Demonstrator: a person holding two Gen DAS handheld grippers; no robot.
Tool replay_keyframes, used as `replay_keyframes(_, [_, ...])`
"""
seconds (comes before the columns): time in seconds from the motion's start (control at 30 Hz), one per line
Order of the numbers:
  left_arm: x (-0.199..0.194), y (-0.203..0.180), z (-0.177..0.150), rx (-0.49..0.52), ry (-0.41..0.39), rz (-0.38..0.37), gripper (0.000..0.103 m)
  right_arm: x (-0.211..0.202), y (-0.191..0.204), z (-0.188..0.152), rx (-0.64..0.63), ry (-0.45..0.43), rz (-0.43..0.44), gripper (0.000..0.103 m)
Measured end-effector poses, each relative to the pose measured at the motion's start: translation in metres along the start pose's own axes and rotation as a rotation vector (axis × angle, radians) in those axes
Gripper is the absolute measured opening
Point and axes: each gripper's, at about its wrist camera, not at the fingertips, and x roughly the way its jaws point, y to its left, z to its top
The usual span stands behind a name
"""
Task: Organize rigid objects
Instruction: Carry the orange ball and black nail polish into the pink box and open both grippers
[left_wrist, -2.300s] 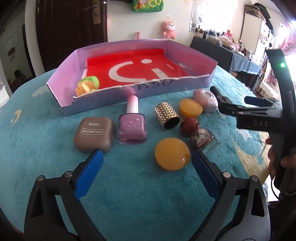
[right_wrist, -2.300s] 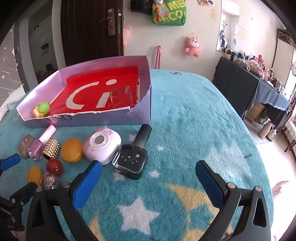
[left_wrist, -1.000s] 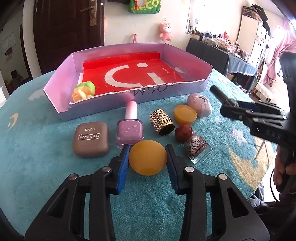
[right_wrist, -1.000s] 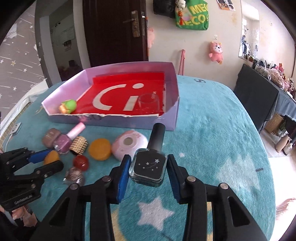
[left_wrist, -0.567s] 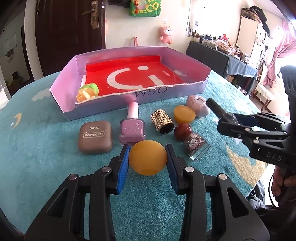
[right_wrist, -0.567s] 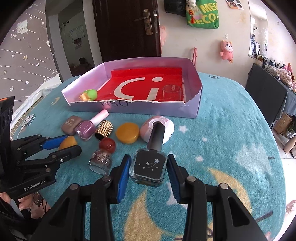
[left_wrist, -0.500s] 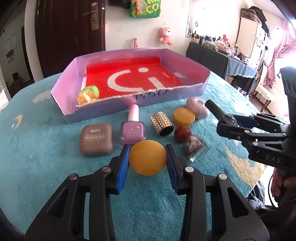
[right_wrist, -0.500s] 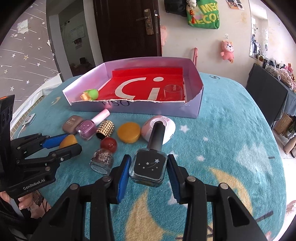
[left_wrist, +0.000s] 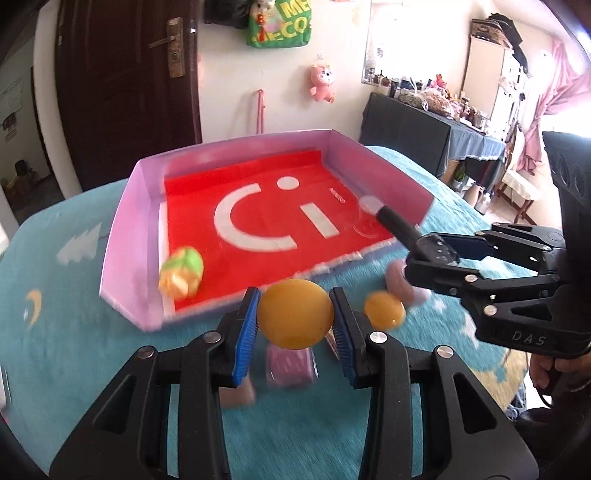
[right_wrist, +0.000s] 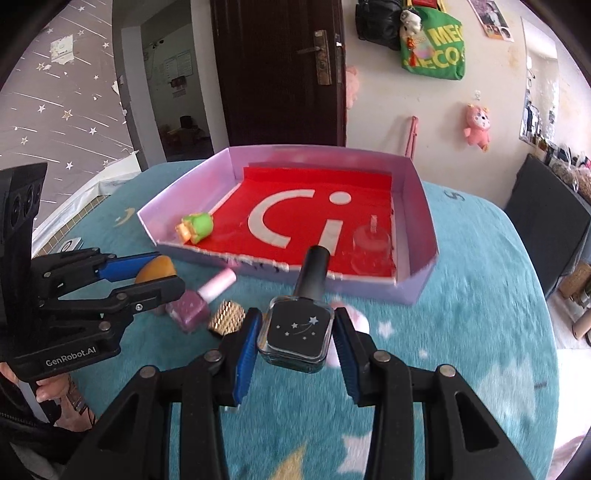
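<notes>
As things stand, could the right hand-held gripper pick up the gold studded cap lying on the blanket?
Probably not yet. The right hand-held gripper is shut on the black nail polish bottle, so its jaws are full. The gold studded cap lies uncovered just left of it, beside the purple nail polish bottle.

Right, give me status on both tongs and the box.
Left tongs shut on orange disc. Right tongs shut on black polish bottle. Purple box ahead, holding green toy and clear cup. Nothing in the way.
</notes>
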Motion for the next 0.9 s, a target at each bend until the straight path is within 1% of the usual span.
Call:
replay_keyframes(0.2, [0.031,0.013,0.03,0.048,0.054,-0.014,0.036,0.035,-0.005,0.035,-0.047,0.033,0.026,0.042])
replay_keyframes(0.27, [0.043,0.015,0.035,0.066,0.086,-0.042,0.036,0.049,-0.007,0.046,-0.064,0.057,0.036,0.042])
replay_keyframes(0.33, [0.053,0.017,0.038,0.073,0.113,-0.041,0.036,0.06,-0.006,0.051,-0.085,0.075,0.039,0.042])
replay_keyframes(0.4, [0.066,0.02,0.041,0.08,0.146,-0.056,0.036,0.073,-0.006,0.058,-0.101,0.103,0.058,0.042])
replay_keyframes(0.67, [0.099,0.031,0.044,0.091,0.221,-0.067,0.036,0.111,-0.004,0.069,-0.168,0.192,0.053,0.042])
replay_keyframes(0.77, [0.106,0.035,0.044,0.089,0.238,-0.072,0.036,0.12,-0.007,0.07,-0.174,0.222,0.058,0.042])
replay_keyframes(0.9, [0.107,0.033,0.044,0.101,0.24,-0.088,0.036,0.125,-0.009,0.069,-0.178,0.243,0.068,0.042])
